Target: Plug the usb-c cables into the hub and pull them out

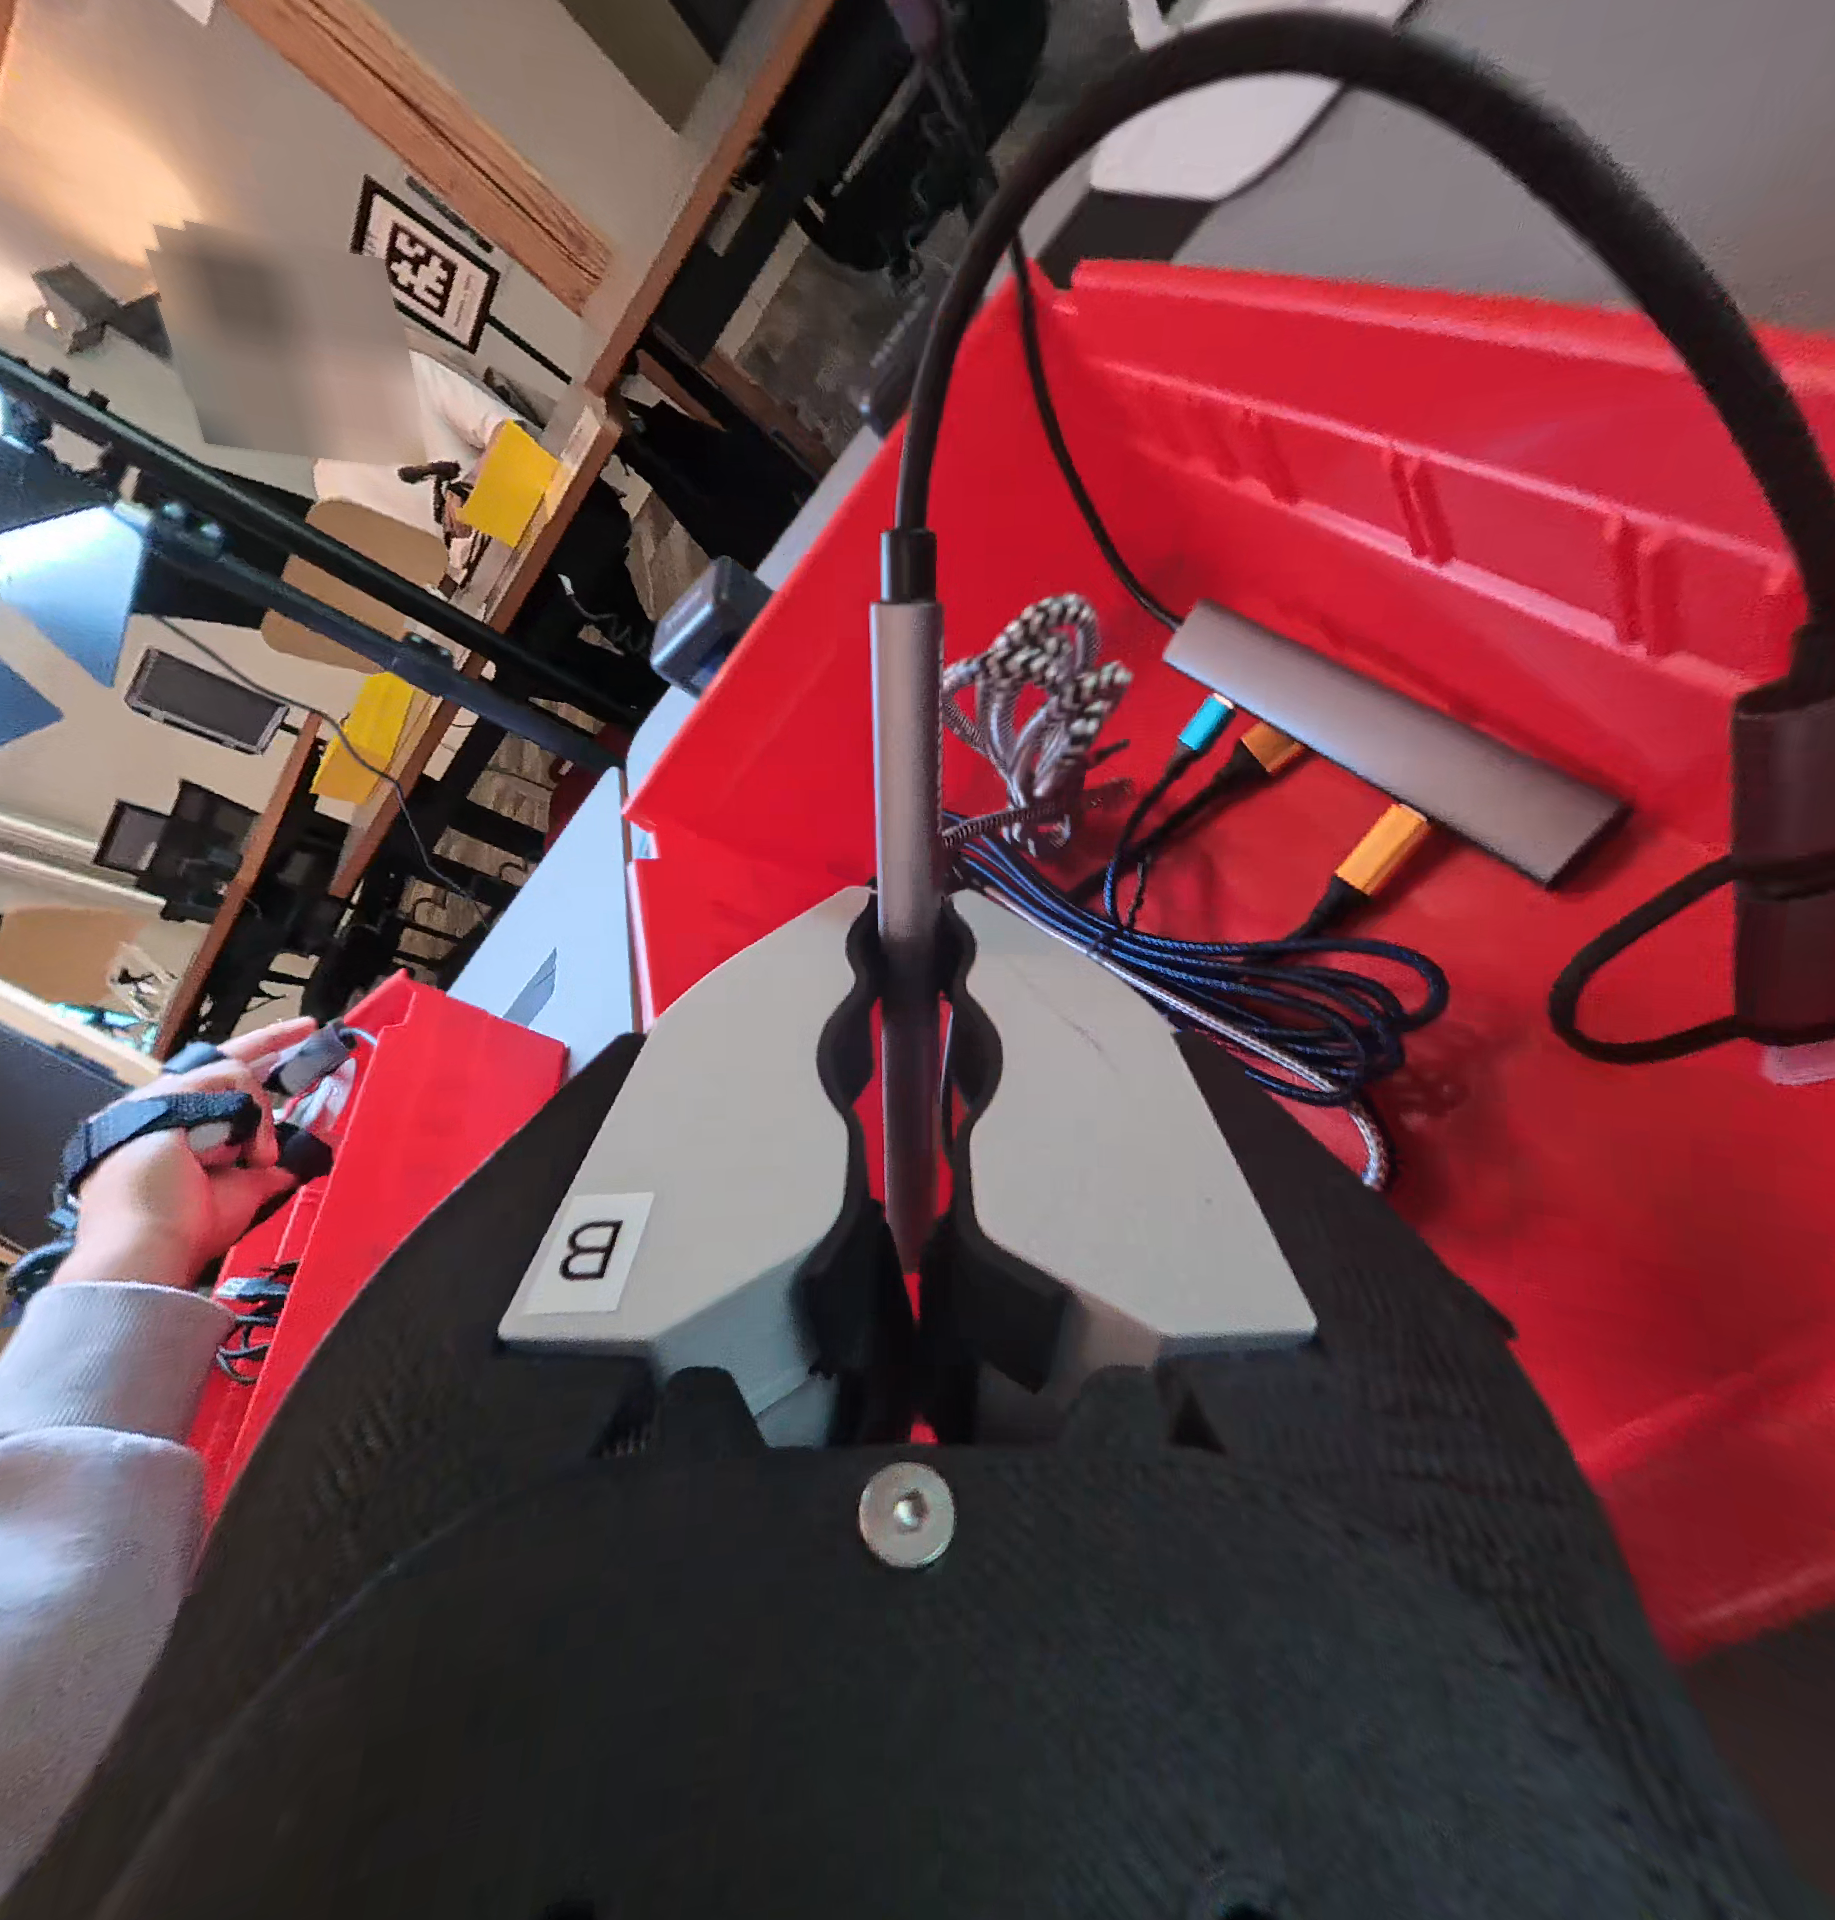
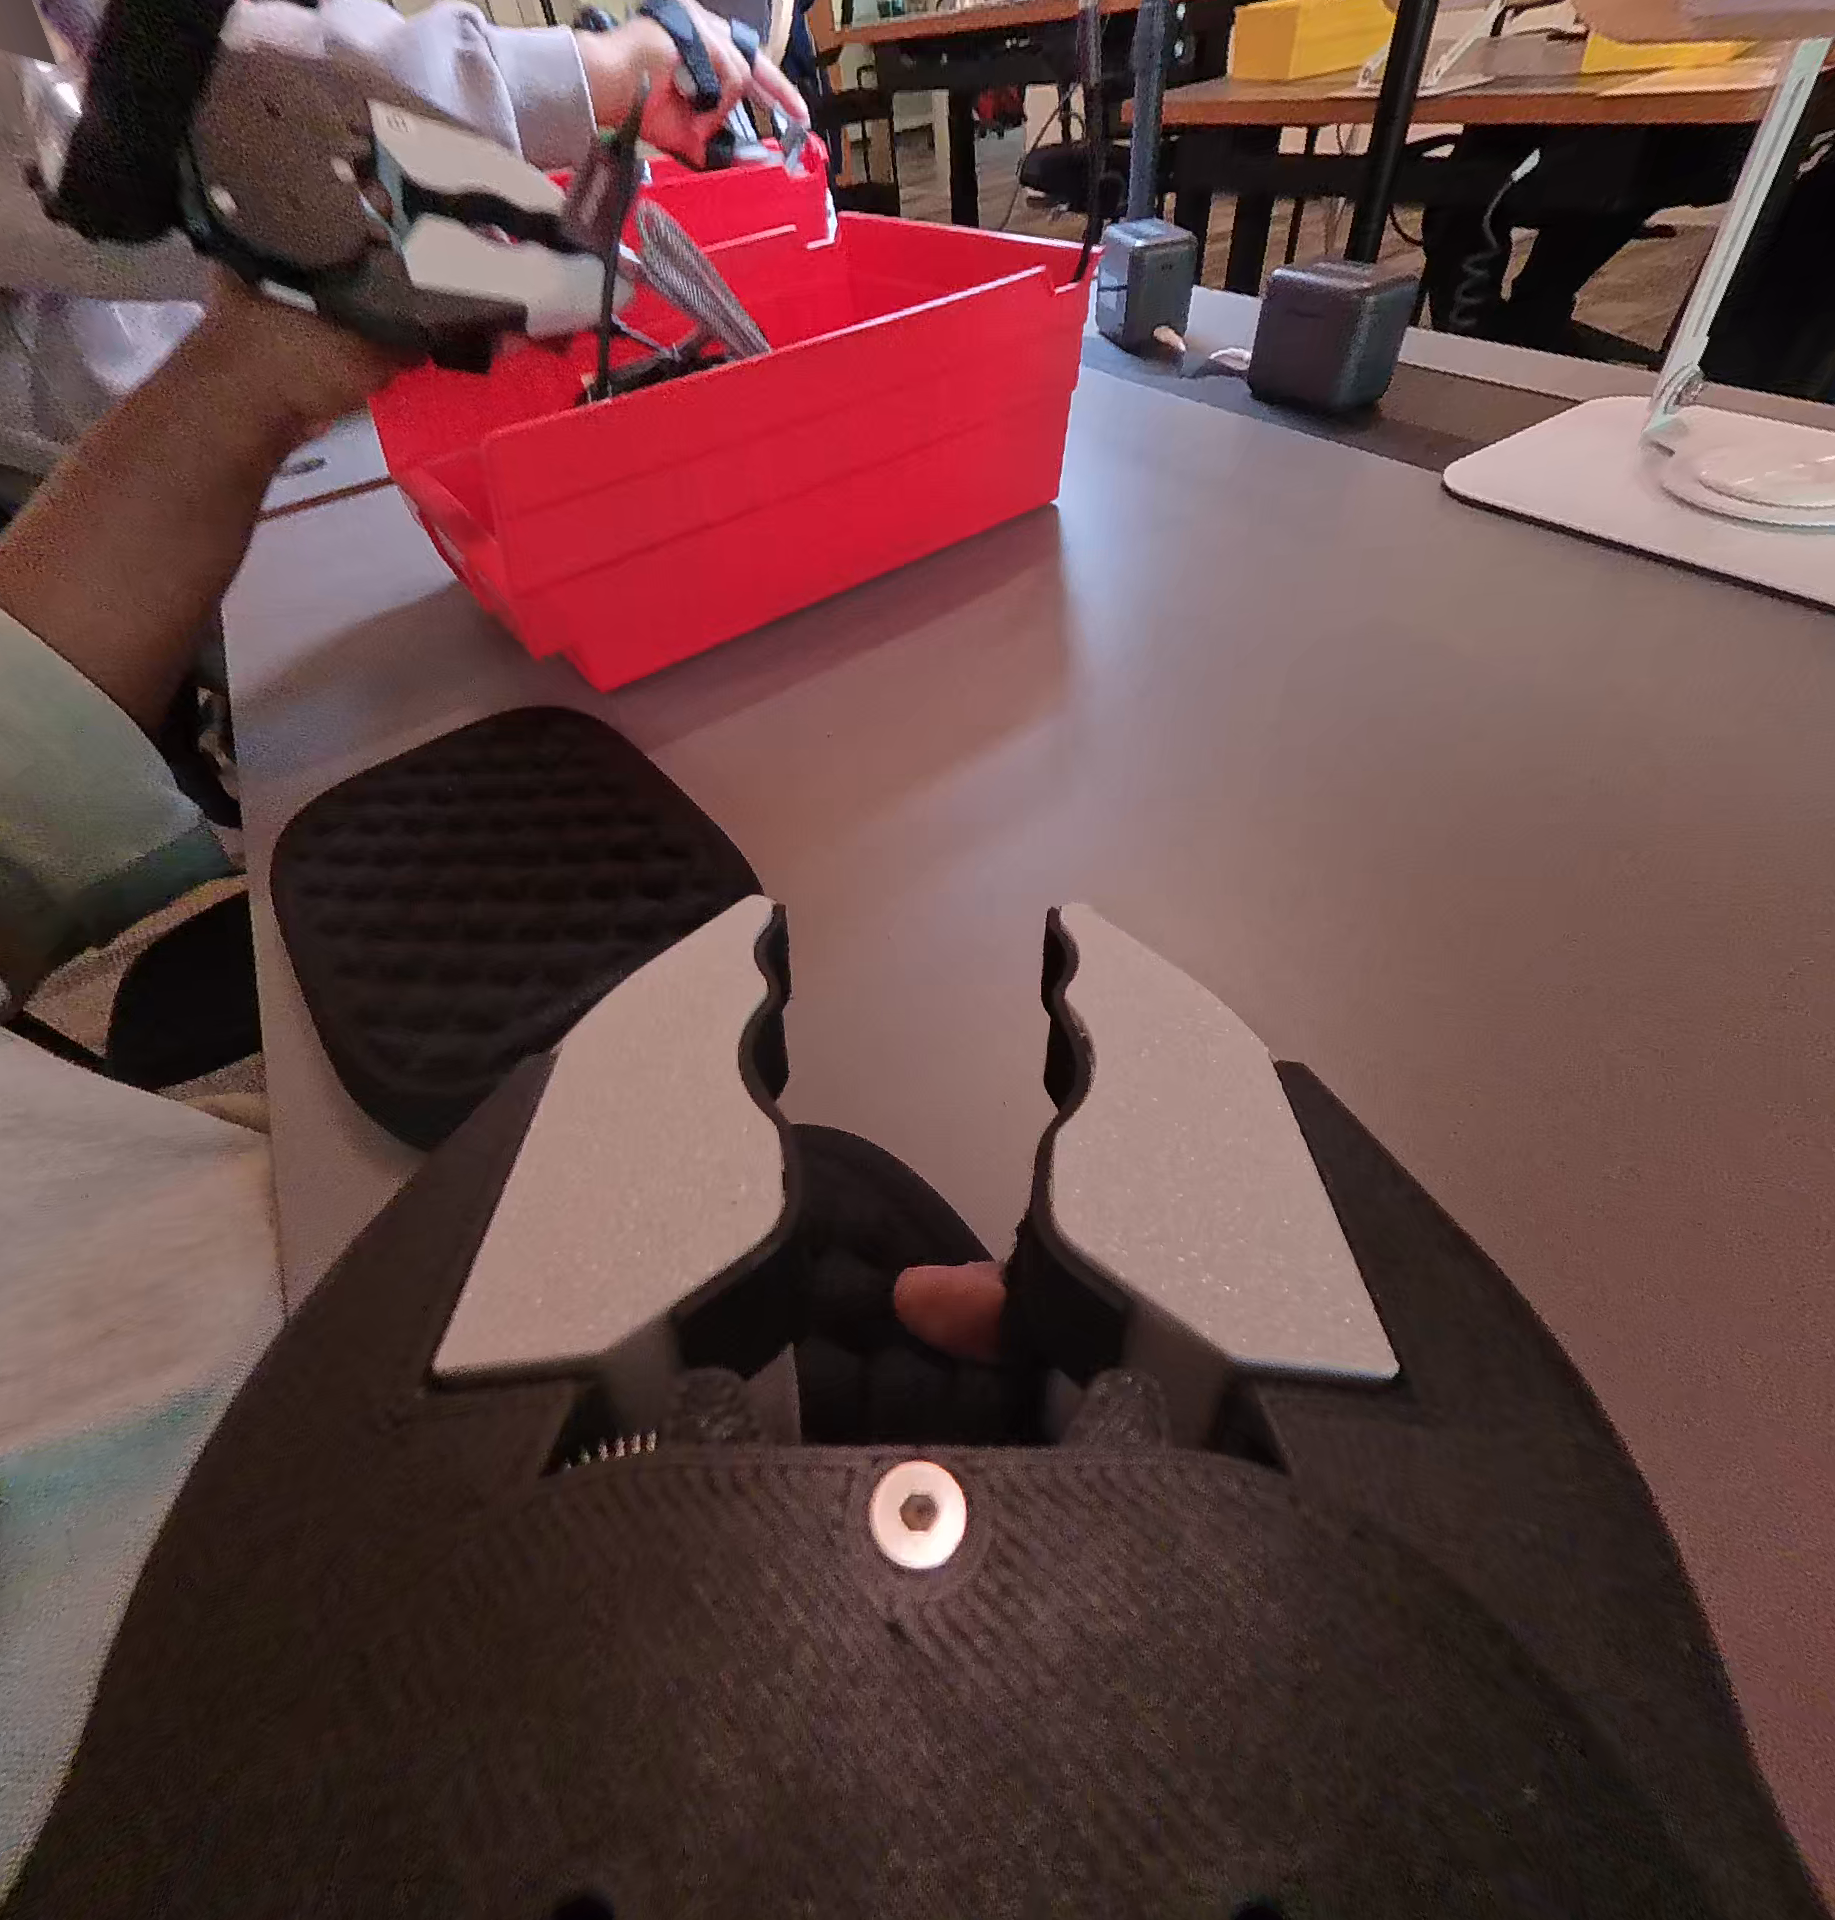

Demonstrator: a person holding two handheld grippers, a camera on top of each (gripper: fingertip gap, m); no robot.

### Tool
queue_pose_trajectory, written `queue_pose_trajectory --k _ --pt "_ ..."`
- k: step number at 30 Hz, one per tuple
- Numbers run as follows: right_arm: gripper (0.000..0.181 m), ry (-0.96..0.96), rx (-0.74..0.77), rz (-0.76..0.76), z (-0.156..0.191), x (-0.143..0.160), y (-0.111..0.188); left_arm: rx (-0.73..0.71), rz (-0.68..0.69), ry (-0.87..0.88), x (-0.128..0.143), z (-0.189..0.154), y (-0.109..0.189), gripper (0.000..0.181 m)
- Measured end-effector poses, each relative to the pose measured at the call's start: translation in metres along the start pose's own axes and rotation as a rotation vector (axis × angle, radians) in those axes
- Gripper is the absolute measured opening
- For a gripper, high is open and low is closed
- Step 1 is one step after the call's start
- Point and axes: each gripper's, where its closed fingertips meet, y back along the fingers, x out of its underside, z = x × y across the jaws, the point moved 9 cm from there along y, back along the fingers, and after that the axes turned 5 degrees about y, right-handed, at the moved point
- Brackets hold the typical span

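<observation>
My left gripper (image 1: 908, 914) is shut on a slim grey hub (image 1: 905, 748) and holds it edge-on above the red bin (image 1: 1515, 416). The hub's black cable (image 1: 1412, 83) loops up and over to a dark plug (image 1: 1806, 862) at the right. A second grey hub (image 1: 1401, 738) lies in the bin with one blue connector (image 1: 1204, 722) and two orange connectors (image 1: 1380, 852) at its edge. My right gripper (image 2: 913, 935) is open and empty, low over the grey table (image 2: 1308, 831), well short of the bin (image 2: 747, 499). The left gripper (image 2: 591, 260) shows above the bin's left end.
Dark blue cables (image 1: 1256, 987) and a black-and-white braided cable (image 1: 1038, 686) lie tangled in the bin. A black ribbed pad (image 2: 497, 894) lies left of my right gripper. Two grey charger cubes (image 2: 1328, 332) and a white stand base (image 2: 1661, 499) sit far right. Another person's hand (image 1: 165, 1164) works at a second red bin. Spacing between my two grippers at the tips: around 40 cm.
</observation>
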Motion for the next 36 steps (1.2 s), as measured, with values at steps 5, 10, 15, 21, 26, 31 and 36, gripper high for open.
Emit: queue_pose_trajectory --k 5,10,15,21,26,31,36 --pt "0.046 0.014 0.028 0.028 0.0 0.001 -0.002 -0.029 -0.123 0.157 -0.018 0.024 0.018 0.007" --pt "0.043 0.012 0.008 0.006 0.001 0.001 0.0 -0.01 -0.291 0.396 -0.03 0.048 0.038 0.007" --pt "0.045 0.024 -0.063 0.0 0.005 0.002 0.0 0.152 -0.494 0.625 -0.03 0.051 0.05 0.007" --pt "0.045 0.048 -0.103 0.069 0.009 0.005 -0.006 0.295 -0.683 0.725 -0.038 0.037 0.066 0.007" --pt "0.041 0.071 -0.095 0.086 0.01 0.005 -0.008 0.414 -0.795 0.7 -0.06 0.017 0.082 0.007" --pt "0.017 0.09 -0.12 0.059 0.013 0.004 -0.005 0.614 -0.891 0.687 -0.086 -0.013 0.095 0.007" --pt "0.0 0.109 -0.144 0.042 0.015 0.004 -0.002 0.799 -0.892 0.663 -0.107 -0.055 0.095 0.007"
